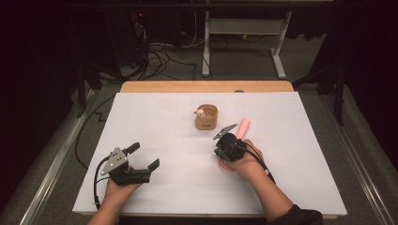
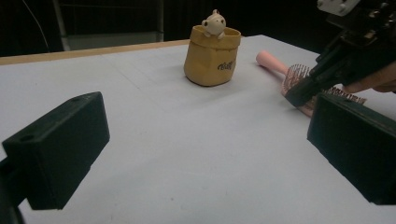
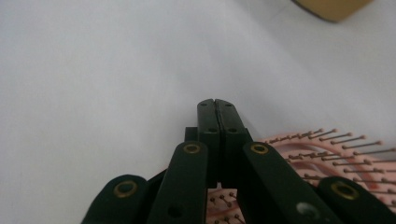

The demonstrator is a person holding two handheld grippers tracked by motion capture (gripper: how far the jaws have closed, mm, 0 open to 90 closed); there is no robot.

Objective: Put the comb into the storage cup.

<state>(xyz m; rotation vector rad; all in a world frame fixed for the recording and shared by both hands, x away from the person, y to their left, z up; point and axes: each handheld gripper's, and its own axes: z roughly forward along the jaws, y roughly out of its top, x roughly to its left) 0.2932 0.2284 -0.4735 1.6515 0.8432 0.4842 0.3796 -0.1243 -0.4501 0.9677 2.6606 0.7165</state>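
Brush (image 1: 240, 132) work is the step in hand, as I judge it: the pink hairbrush lies bristles-up on the white table (image 1: 155, 140), handle pointing away from me, just right of the tan pot (image 1: 207, 117) with the little bear (image 2: 214, 22) peeking over its rim. My right gripper (image 3: 217, 103) hangs right over the brush head, and its jaws are pressed flat together with nothing between them. In the right gripper view the bristles (image 3: 327, 144) fan out below and to the right of the closed tips, and I cannot tell whether any part of me touches them; the tips themselves point past the head at bare table.

My left gripper (image 1: 143, 155) rests low near my edge of the table, well apart from brush and pot. Its jaws are spread wide and hold nothing; from the left gripper view the pot sits between the two black pads, far off.

Next, I reckon, the right jaws must part before they can take anything. They should then come down astride the handle or the narrow neck, not the bristles, which would bend and slip. The pot stands near, so the approach needs care not to knock it.
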